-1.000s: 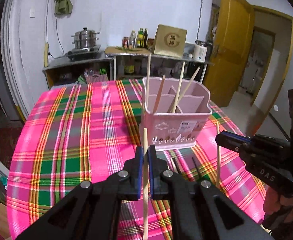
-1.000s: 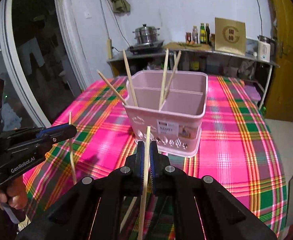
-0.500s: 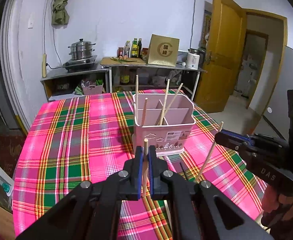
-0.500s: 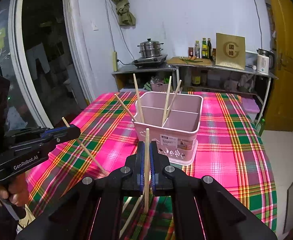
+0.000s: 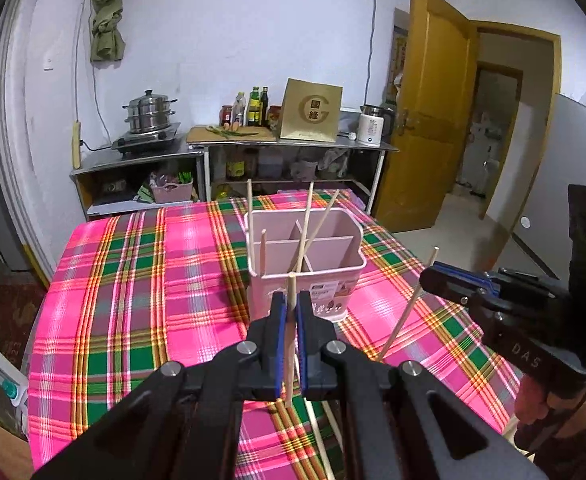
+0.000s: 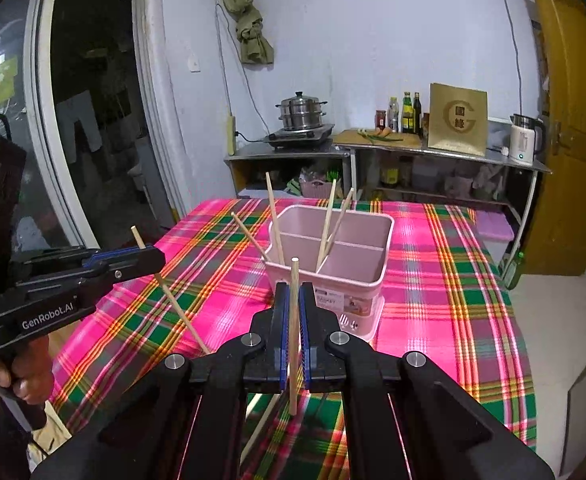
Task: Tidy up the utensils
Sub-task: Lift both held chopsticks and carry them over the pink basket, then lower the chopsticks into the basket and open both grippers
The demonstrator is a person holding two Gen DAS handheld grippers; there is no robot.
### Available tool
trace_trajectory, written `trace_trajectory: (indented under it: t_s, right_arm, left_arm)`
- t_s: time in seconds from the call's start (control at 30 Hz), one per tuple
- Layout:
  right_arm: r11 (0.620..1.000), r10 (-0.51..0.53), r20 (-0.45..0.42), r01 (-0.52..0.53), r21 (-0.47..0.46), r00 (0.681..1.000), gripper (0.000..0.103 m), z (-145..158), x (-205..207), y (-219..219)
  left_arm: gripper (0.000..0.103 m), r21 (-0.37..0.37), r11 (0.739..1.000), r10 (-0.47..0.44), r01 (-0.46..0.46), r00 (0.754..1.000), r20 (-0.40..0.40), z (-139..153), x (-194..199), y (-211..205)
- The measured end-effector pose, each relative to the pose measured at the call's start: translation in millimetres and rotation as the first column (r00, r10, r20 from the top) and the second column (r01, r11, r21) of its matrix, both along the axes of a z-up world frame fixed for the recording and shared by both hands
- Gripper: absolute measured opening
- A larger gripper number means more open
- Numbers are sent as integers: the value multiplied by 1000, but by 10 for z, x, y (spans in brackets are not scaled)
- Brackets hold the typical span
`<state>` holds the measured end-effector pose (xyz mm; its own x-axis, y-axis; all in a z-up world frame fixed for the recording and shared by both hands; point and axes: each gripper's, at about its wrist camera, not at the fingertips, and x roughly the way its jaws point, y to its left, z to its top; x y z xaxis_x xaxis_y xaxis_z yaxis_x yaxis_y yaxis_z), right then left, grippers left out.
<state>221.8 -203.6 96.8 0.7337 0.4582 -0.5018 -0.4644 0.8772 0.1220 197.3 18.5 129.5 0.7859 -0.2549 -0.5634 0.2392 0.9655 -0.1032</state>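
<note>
Left gripper (image 5: 288,308) pinches a chopstick (image 5: 290,332) upright; right gripper (image 6: 292,300) pinches another (image 6: 293,336). Both hover short of the caddy (image 6: 333,264), probably aligned for dropping in.

Open plaid surface (image 5: 141,280) is seen to the left of the pink holder (image 5: 305,276), and bare cloth to its right. Its compartments are partly blocked by leaning chopsticks (image 6: 275,224). A loose chopstick (image 5: 319,436) lies just below the tools.
</note>
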Motion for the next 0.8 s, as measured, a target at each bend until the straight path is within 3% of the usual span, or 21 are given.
trace_trajectory:
  t_s: [0.8]
  right_arm:
    - [998,0,149,-11,69,989,5,724,486,106]
  left_arm:
    - [6,-35,999,-2,5,994,105,765,692,-31]
